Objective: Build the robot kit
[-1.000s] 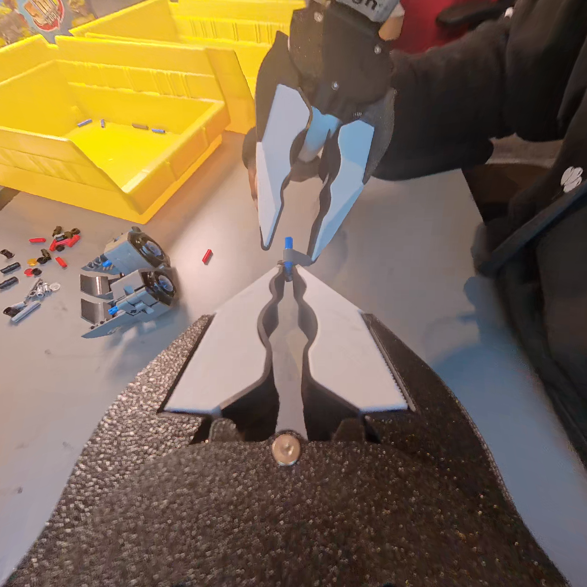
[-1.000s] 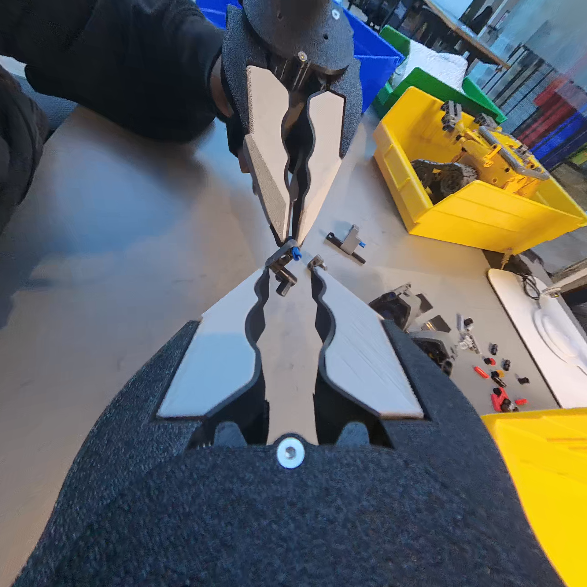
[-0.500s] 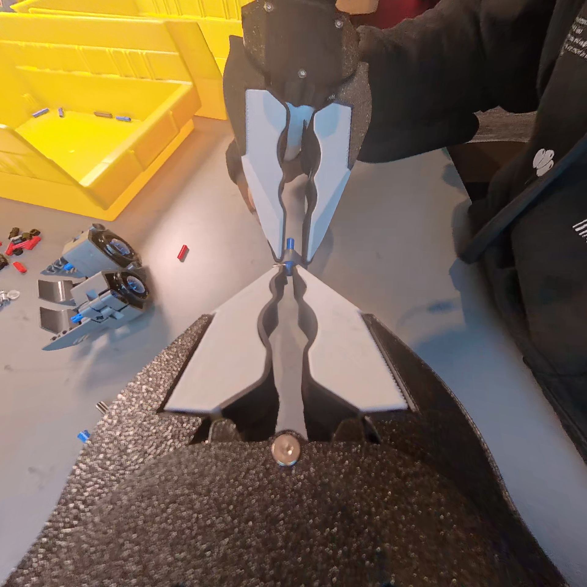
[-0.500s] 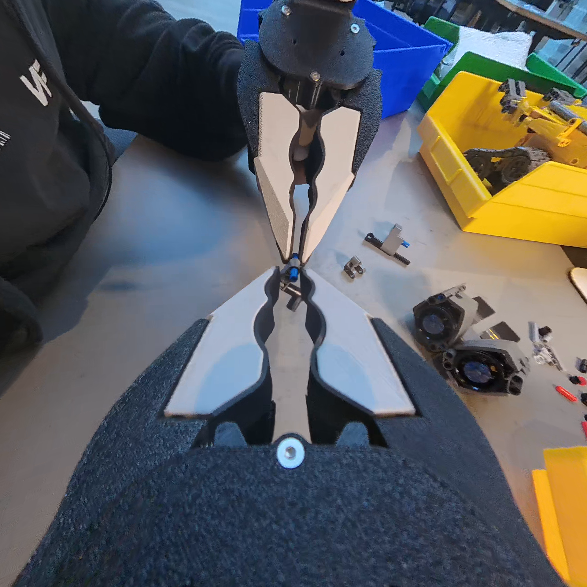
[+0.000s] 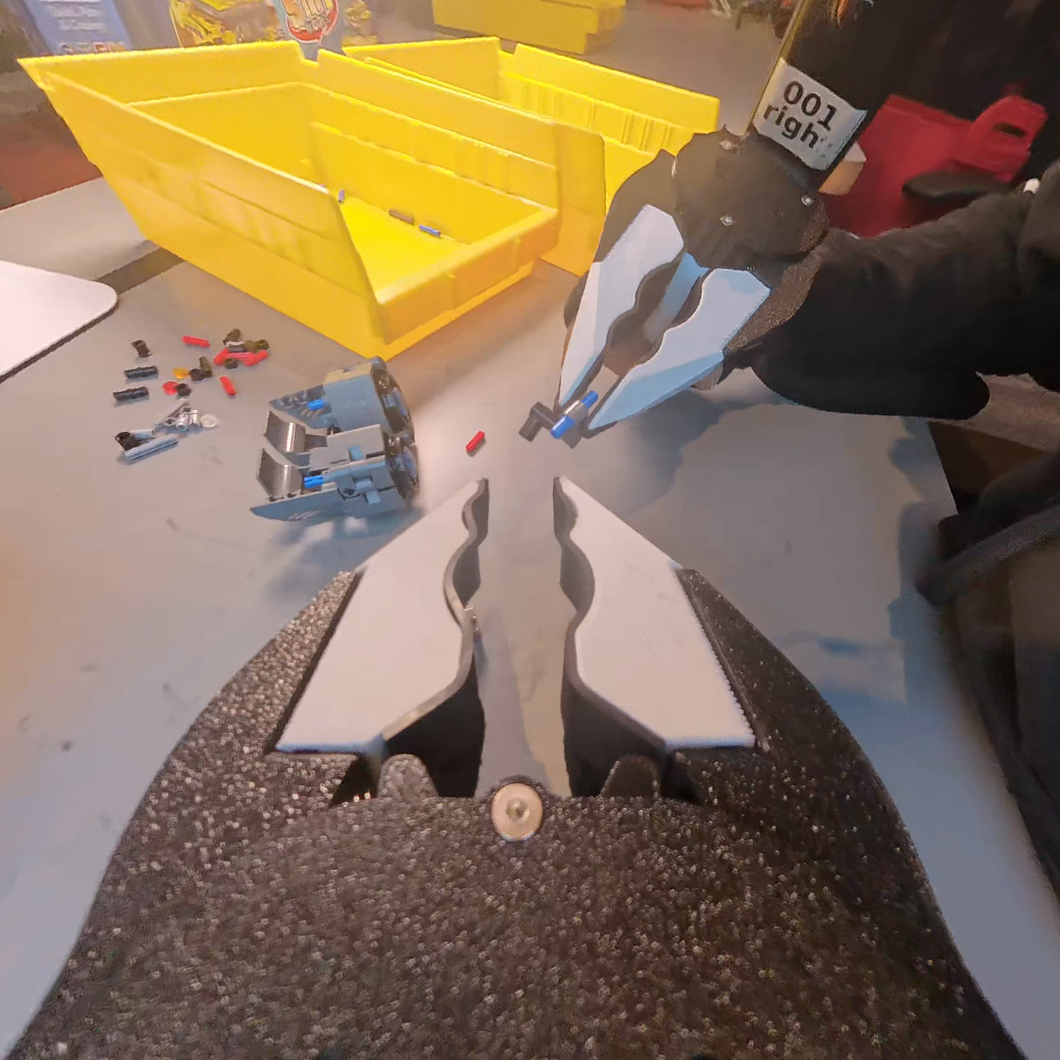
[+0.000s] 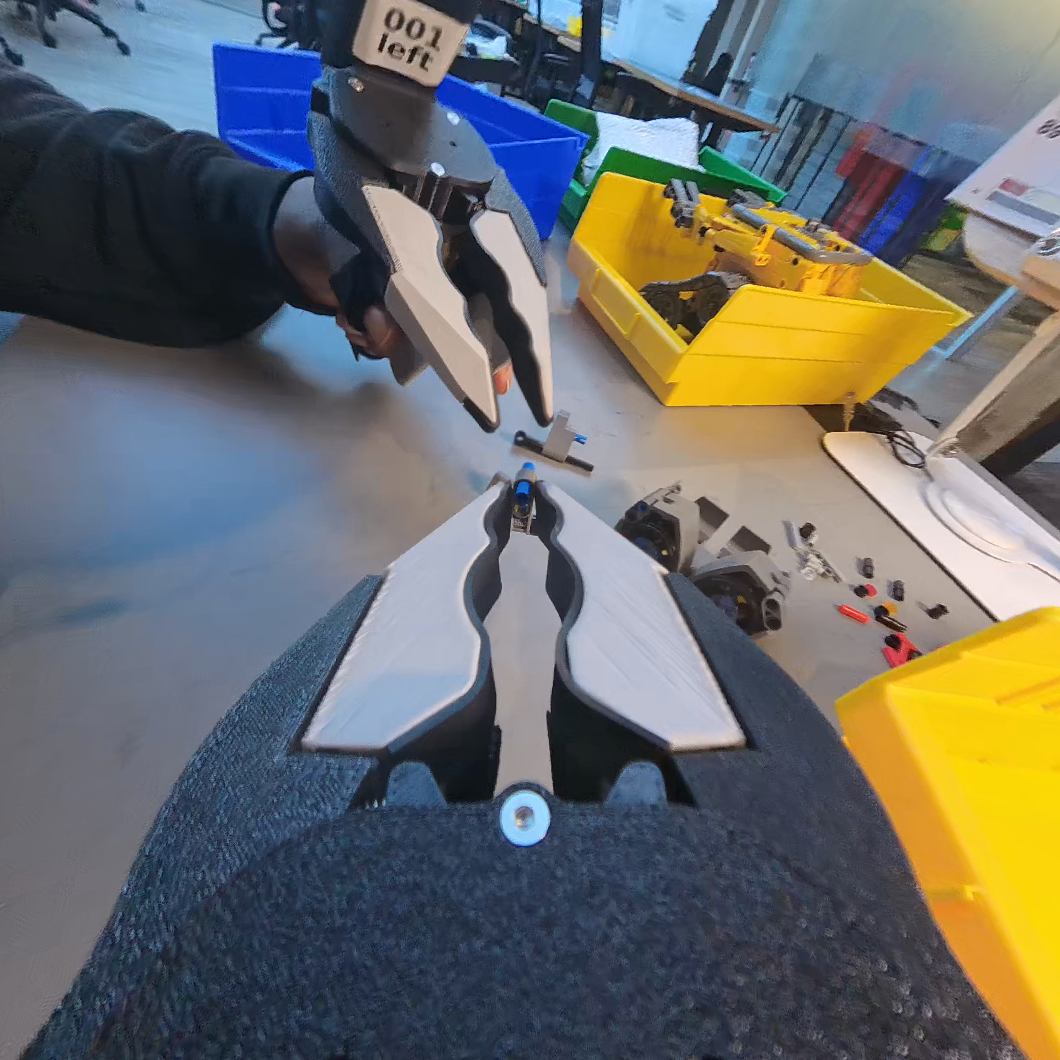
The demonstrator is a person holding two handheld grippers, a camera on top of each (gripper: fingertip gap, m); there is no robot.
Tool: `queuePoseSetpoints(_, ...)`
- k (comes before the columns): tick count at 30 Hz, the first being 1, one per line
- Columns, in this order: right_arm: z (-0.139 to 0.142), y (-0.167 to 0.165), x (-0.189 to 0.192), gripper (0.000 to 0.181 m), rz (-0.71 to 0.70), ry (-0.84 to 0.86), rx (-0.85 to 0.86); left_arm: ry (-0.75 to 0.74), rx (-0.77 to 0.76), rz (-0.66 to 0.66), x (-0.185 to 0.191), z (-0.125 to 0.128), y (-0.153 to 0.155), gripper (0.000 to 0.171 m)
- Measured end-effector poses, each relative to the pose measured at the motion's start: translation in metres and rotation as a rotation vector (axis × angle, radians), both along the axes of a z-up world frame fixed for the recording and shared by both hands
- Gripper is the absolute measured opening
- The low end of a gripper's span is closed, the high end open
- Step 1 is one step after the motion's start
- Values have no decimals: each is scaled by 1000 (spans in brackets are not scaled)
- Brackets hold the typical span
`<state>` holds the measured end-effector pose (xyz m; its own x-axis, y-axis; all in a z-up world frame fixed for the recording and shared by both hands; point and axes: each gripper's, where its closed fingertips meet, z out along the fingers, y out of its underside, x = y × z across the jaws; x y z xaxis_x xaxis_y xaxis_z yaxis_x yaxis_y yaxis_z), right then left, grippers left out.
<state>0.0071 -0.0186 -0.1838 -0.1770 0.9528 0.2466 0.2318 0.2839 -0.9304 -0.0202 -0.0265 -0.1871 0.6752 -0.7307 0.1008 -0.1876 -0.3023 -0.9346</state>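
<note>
Blue pin and small grey connector piece (image 6: 523,498) sit pinched between the tips of the right gripper (image 6: 523,487), at the centre of the right wrist view; in the left wrist view the same piece (image 5: 565,423) shows at centre right, with a black angled part sticking out toward the left. The right gripper (image 5: 573,427) slants down from the upper right of that frame, its jaws pressed onto the piece, its tips low over the grey worktop (image 5: 745,516). A black-sleeved arm (image 5: 895,321) reaches in behind it from the right edge.

The left gripper (image 5: 521,487) fills the lower half of its own view with its jaws spread and nothing between them, its tips well short of the held piece. In the right wrist view the left gripper (image 6: 516,421) hangs from the upper left, tilted down and to the right, with a hand (image 6: 321,258) wrapped around its body.

Just beyond its tips a grey bracket on a black axle (image 6: 555,444) lies on the worktop. A grey and black assembly (image 5: 338,453) lies at centre left of the left wrist view, a loose red pin (image 5: 475,441) beside it, and scattered red and black pins (image 5: 195,367) farther left. A yellow bin (image 5: 287,189) stands behind them.
</note>
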Motion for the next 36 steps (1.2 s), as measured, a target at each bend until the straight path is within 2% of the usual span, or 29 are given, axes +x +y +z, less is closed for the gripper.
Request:
queuePoseSetpoints(5, 23, -8, -1, 6, 23, 133, -48, -104, -6, -35, 7, 7, -2, 23)
queuePoseSetpoints(10, 25, -17, -2, 6, 50, 154, -29, -137, -4, -74, 18, 7, -6, 28)
queuePoseSetpoints(14, 30, -29, -4, 6, 110, 172, -116, -143, 22, -121, 29, 10, -13, 29)
queuePoseSetpoints(22, 31, -33, -5, 6, 152, 184, -211, -164, 3, -161, 32, 11, -18, 18)
queuePoseSetpoints(23, 31, -32, -5, 6, 153, 183, -220, -155, 3, -151, 30, 10, -16, 14)
queuePoseSetpoints(24, 32, -34, -4, 6, 171, 187, -235, -137, 12, -129, 26, 8, -13, 0)
queuePoseSetpoints(27, 27, -31, -5, 6, 160, 161, -232, -192, 14, -166, 27, 16, -18, 0)
queuePoseSetpoints(31, 30, -31, -4, 6, 166, 178, -259, -144, 18, -133, 24, 9, -13, 0)
queuePoseSetpoints(34, 31, -30, -4, 6, 167, 184, -273, -153, 15, -139, 26, 10, -13, 26)
queuePoseSetpoints(36, 32, -32, -5, 6, 177, 183, -276, -160, 20, -145, 29, 11, -14, 34)
